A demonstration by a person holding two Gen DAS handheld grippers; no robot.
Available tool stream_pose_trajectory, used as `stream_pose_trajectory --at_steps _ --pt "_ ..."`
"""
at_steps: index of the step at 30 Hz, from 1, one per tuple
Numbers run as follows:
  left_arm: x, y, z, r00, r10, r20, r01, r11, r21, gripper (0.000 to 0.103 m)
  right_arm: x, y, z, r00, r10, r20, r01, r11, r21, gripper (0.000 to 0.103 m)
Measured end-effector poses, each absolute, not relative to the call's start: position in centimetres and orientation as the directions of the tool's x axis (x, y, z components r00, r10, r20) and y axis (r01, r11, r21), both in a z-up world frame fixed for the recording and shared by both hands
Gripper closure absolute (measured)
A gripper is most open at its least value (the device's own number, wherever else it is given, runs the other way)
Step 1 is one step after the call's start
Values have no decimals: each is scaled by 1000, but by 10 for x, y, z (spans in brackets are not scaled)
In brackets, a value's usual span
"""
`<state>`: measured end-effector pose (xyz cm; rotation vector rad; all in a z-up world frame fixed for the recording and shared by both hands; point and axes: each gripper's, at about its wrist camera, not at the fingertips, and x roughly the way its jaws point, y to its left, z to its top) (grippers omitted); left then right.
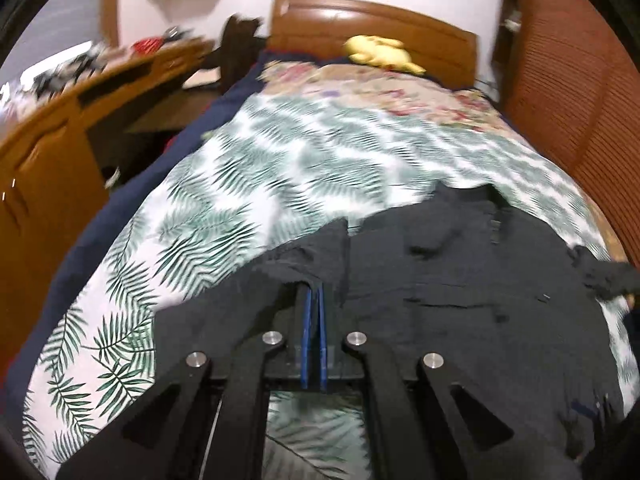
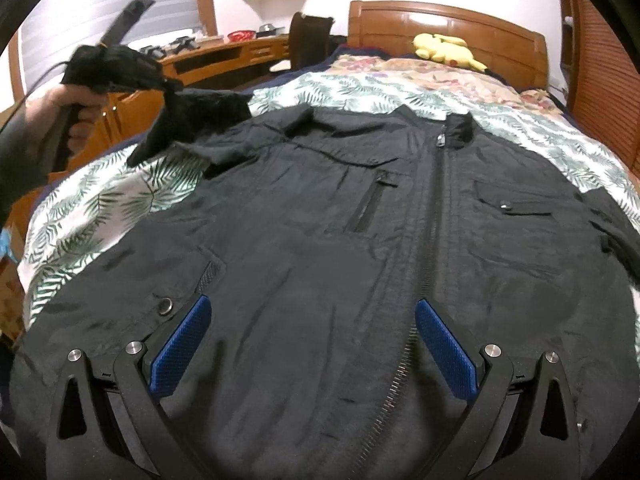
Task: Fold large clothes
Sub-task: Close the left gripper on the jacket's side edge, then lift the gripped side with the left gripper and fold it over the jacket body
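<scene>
Right wrist view shows a black jacket spread front-up across the leaf-print bedspread of a bed, its zipper running from the collar down toward the camera. The right claw hangs over the lower front of the jacket with its blue pads spread wide apart and nothing pinched between them. At the upper left of that view a person's hand grips the handle of the left claw, whose tip is pinched on the end of the jacket's sleeve; the sleeve end is lifted clear of the bedspread while the rest of the garment lies flat. Left wrist view is motion-blurred, but the left claw's two blue pads stand pressed together with black fabric of the sleeve caught at their tips. Beyond the jacket lie a floral cover and a yellow plush toy against the wooden headboard. A wooden desk carrying small clutter stands along the left side of the bed, and a louvred wooden panel rises on the right
</scene>
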<state>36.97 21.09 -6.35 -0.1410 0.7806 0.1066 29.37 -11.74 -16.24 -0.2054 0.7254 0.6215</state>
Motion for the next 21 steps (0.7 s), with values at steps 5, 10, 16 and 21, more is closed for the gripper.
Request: stream_pose_trajectory --at_steps 5,10,16,21 --pt "358 154 -39 718 21 -695 -65 997 -37 103 287 -138 -150 610 440 -659 -580 815 8 0" --pt "340 108 -30 714 21 -700 -18 1000 12 103 284 -161 -138 630 432 -645 -556 831 14 0" --pt "324 70 -38 697 33 -716 18 998 63 103 276 -185 -123 650 434 -624 -541 841 22 0" --pt "303 64 -48 681 -3 -732 30 999 24 101 268 -196 -124 655 416 -630 -532 847 6 0"
